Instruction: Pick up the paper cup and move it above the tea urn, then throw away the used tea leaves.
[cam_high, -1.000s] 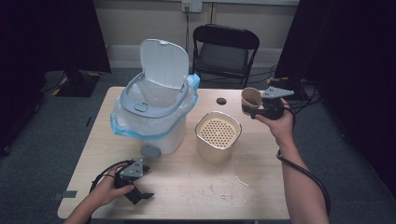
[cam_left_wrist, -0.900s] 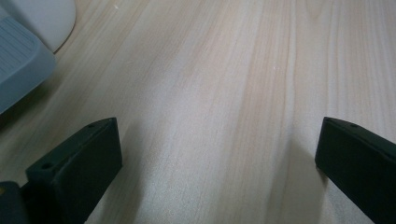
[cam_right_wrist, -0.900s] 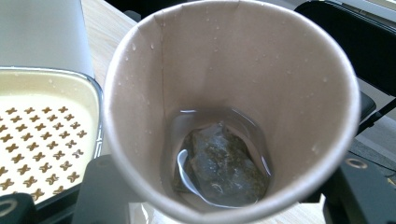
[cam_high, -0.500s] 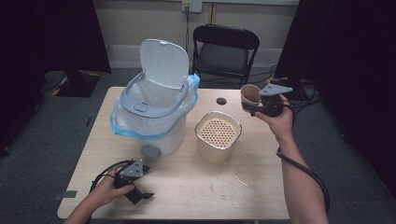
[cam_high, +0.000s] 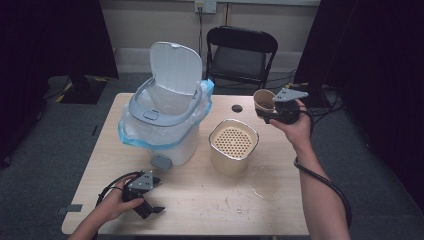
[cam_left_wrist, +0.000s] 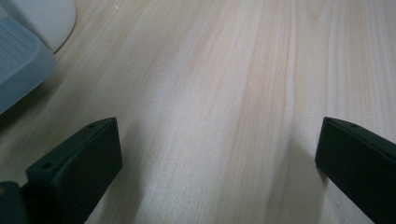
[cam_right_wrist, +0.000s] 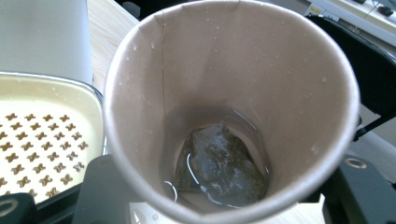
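At upper right of the high view, my right gripper (cam_high: 270, 111) clamps a tilted cup (cam_high: 262, 99) with a wet teabag (cam_right_wrist: 219, 161) inside. At lower left, my left gripper (cam_high: 150, 197) rests on the table (cam_high: 210, 195), jaws wide apart and empty.

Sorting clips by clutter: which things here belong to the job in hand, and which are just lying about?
In the job:
right tool, holding the paper cup
wet tea bag in the cup
strainer container
open bin

Lying about:
small black cap
folding chair
left tool, open on the table

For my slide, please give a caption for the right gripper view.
Tilted paper cup with wet tea bag, beside perforated strainer container.
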